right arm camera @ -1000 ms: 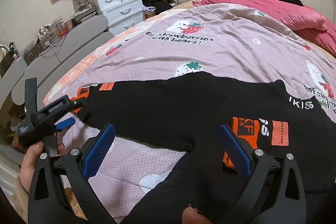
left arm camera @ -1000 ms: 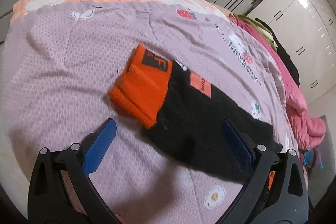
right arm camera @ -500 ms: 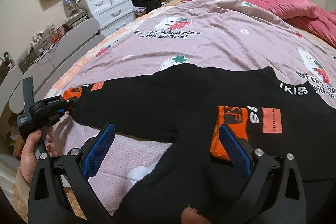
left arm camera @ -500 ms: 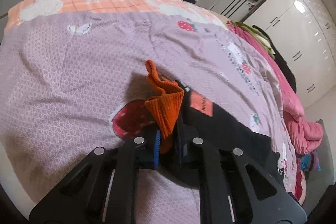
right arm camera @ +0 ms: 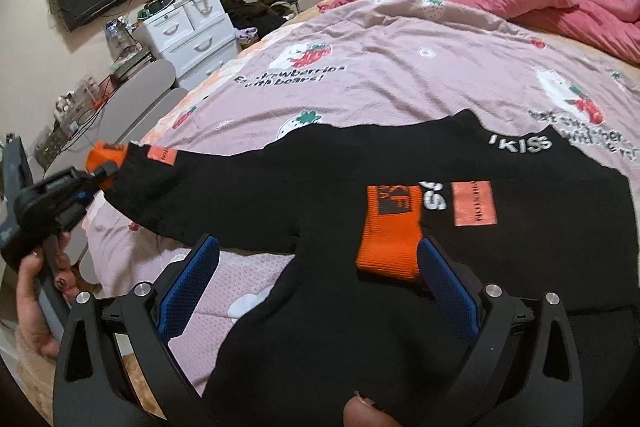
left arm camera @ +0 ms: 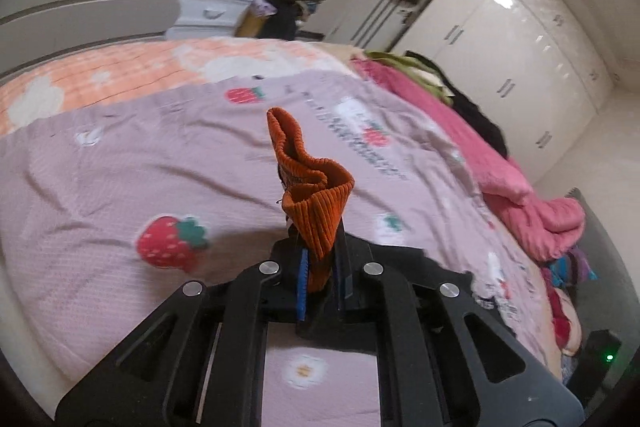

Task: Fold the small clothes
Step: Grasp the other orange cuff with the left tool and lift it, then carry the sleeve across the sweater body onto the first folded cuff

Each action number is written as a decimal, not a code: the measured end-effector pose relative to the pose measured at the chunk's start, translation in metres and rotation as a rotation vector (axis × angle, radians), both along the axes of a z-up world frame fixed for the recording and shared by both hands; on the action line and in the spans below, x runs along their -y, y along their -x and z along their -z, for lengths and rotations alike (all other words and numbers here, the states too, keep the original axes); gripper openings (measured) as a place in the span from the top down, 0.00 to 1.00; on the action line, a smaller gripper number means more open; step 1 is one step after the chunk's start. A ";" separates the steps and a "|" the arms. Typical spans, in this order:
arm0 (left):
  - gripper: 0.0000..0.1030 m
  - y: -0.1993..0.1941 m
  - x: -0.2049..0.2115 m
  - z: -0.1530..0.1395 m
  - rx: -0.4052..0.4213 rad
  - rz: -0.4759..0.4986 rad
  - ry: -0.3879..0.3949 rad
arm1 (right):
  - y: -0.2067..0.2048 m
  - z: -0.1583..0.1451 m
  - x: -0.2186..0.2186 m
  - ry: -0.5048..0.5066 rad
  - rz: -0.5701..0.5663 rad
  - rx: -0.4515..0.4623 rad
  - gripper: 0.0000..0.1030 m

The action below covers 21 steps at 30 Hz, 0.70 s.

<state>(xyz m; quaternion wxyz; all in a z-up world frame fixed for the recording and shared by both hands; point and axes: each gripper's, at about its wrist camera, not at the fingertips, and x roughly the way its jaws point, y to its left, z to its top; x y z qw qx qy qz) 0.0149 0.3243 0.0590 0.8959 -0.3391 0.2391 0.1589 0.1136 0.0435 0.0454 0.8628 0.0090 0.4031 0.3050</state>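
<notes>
The black sweater (right arm camera: 320, 195) lies spread on the lilac bedspread (right arm camera: 400, 75), body toward the viewer, one sleeve stretched out to 9 o'clock in the right wrist view. The left gripper (left arm camera: 320, 277) is clamped on that sleeve's orange cuff (left arm camera: 316, 203), which bunches up from between its blue pads (left arm camera: 303, 283) and is raised off the bedding. The other cuff (right arm camera: 390, 231) already lies folded across the chest at 4 o'clock from centre. The right gripper (right arm camera: 316, 287) hovers over the sweater's near edge, jaws apart and holding nothing.

Judged step: folding in the second sleeve. The next move calls for carrying the clamped cuff across onto the chest, laying the sleeve flat, without dragging the body.
</notes>
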 end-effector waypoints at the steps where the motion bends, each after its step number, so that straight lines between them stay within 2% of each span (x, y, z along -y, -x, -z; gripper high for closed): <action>1: 0.97 0.000 0.004 -0.004 0.008 0.009 -0.006 | 0.002 -0.002 0.005 -0.001 0.007 0.005 0.04; 6: 0.97 -0.010 0.027 -0.020 0.033 0.061 -0.027 | 0.004 -0.009 0.031 -0.033 0.050 0.006 0.04; 21: 0.97 -0.038 0.089 -0.042 0.040 0.214 -0.085 | 0.004 -0.011 0.118 -0.101 0.226 -0.018 0.04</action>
